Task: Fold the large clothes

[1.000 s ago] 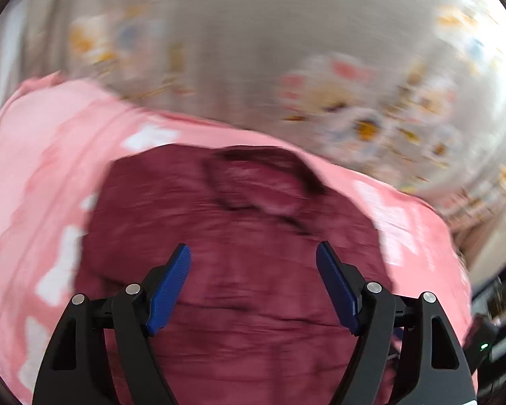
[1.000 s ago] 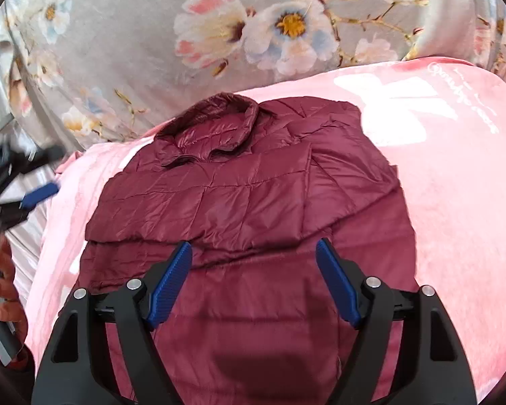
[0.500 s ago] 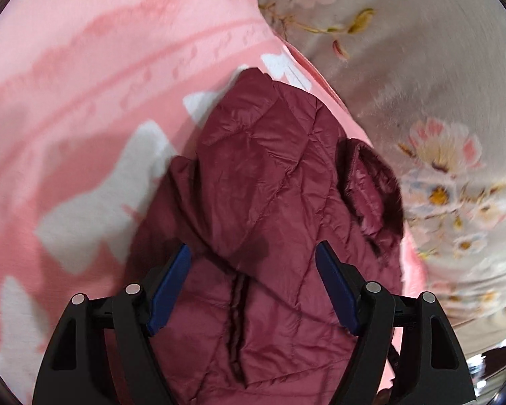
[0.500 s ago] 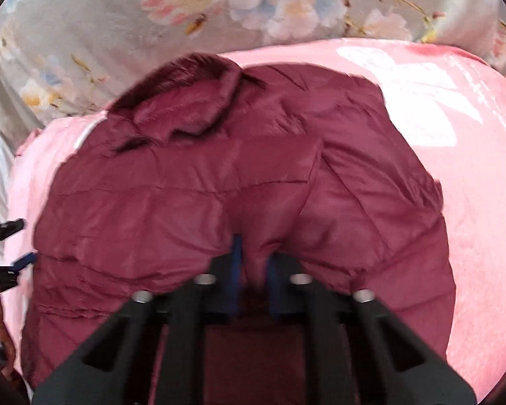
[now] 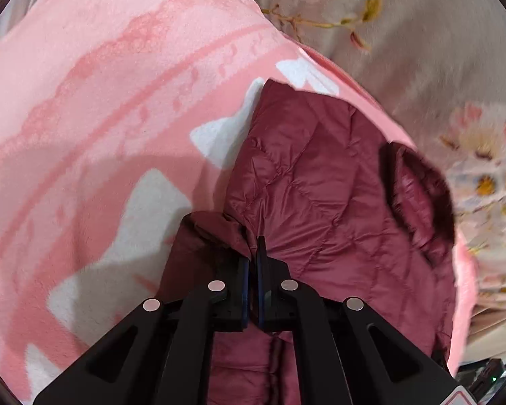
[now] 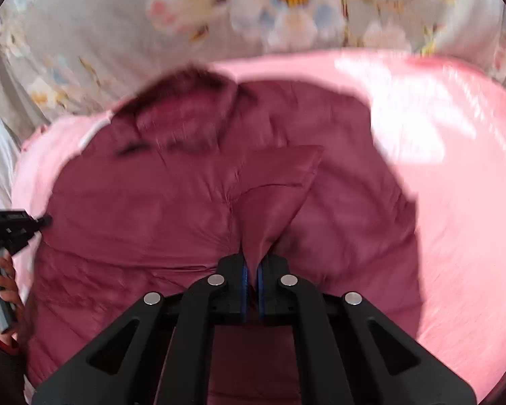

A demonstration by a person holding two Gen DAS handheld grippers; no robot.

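**Both grippers closed on the dark red jacket**

A dark red quilted jacket [image 5: 320,182] lies spread on a pink blanket [image 5: 101,101] with white patches. The blanket covers a bed, and behind it there is a grey sheet with flowers [image 6: 118,33].

The left gripper [image 5: 253,246] has its jaws closed, and a fold of the jacket's edge is pinched between them. This fold is at the side of the jacket that is next to the bare pink blanket. A small bunch of the cloth stands up just beside the jaws, on the blanket side. The collar [image 5: 418,199] of the jacket is on the far side of the jacket from this gripper, near the flowered sheet.

The right gripper [image 6: 252,266] also has its jaws closed on the jacket [image 6: 135,219]. A pointed flap of the red cloth rises from between the jaws and becomes wider toward the collar [image 6: 185,108]. This grip is near the middle of the jacket's lower part, well apart from the collar.

In the right wrist view, the left gripper [image 6: 45,220] shows at the side edge of the jacket, with its tip touching the cloth. A hand [image 6: 1,290] holds its handle. This view is a little blurred, so the quilting lines are not clear there.
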